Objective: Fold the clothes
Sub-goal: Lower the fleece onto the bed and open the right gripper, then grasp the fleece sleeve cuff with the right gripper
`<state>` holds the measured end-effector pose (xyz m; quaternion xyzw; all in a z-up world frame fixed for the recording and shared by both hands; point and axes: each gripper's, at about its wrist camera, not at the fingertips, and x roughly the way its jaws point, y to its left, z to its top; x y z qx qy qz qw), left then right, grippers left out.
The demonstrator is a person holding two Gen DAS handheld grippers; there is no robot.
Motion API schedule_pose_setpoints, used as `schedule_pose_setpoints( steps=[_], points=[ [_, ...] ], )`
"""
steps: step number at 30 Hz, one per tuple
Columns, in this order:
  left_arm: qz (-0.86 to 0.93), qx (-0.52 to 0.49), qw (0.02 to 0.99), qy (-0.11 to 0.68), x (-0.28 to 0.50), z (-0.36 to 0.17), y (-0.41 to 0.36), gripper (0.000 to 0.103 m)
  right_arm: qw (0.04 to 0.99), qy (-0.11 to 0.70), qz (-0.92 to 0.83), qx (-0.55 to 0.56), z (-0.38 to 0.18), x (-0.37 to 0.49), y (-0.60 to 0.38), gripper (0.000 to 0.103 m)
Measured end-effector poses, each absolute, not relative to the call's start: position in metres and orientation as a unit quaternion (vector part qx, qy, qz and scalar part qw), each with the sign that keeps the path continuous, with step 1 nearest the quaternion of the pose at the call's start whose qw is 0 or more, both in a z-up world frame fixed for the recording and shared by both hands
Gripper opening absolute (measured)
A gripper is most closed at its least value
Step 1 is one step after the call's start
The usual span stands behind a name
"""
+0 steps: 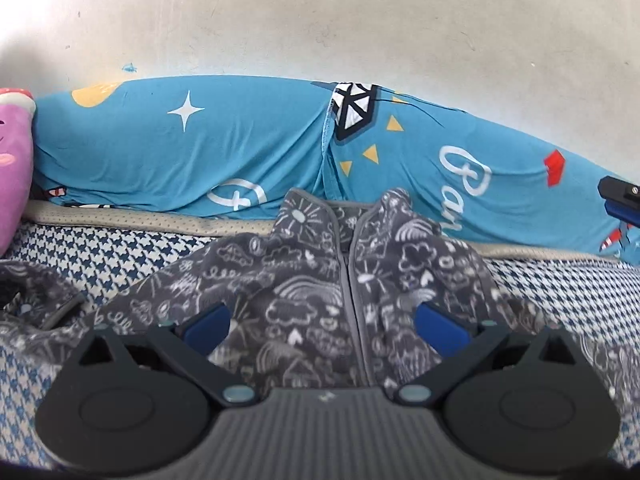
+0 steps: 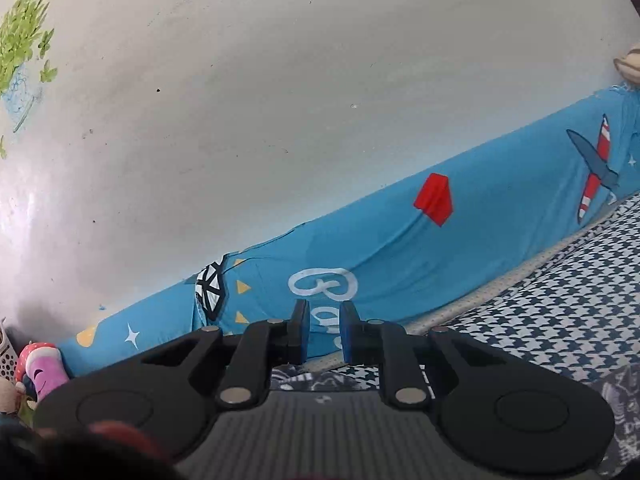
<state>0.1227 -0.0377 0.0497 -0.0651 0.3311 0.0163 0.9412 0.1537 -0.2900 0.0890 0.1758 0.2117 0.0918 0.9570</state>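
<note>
A grey fleece jacket (image 1: 320, 288) with white doodle print and a grey zip lies front-up on the houndstooth bed cover (image 1: 120, 248), collar toward the wall. My left gripper (image 1: 320, 324) is open, its blue pads (image 1: 208, 322) spread wide just above the jacket's chest, one each side of the zip. My right gripper (image 2: 323, 332) is raised and tilted, its blue pads (image 2: 347, 334) close together with a narrow gap and nothing between them. A bit of the jacket (image 2: 624, 396) shows at the lower right of the right wrist view. The right gripper's tip (image 1: 620, 196) shows at the left view's right edge.
A blue printed bolster (image 1: 180, 148) runs along the white wall (image 1: 320, 20) behind the jacket; it also shows in the right wrist view (image 2: 480, 248). A pink plush toy (image 1: 12, 160) sits at the left end. Another grey printed garment part (image 1: 36, 304) lies at the left.
</note>
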Motion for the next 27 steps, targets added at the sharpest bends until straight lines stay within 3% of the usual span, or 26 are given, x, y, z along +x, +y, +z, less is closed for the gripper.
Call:
schedule_pose_setpoints(
  steps=[17, 27],
  points=[
    [-0.001, -0.064, 0.929, 0.365, 0.032, 0.037, -0.041, 0.103, 0.945, 0.299, 0.012, 0.133, 0.054, 0.100, -0.338, 0.017],
    [-0.003, -0.050, 0.929, 0.367, 0.036, 0.030, -0.049, 0.103, 0.888, 0.366, -0.178, 0.215, 0.011, 0.084, -0.462, 0.019]
  ],
)
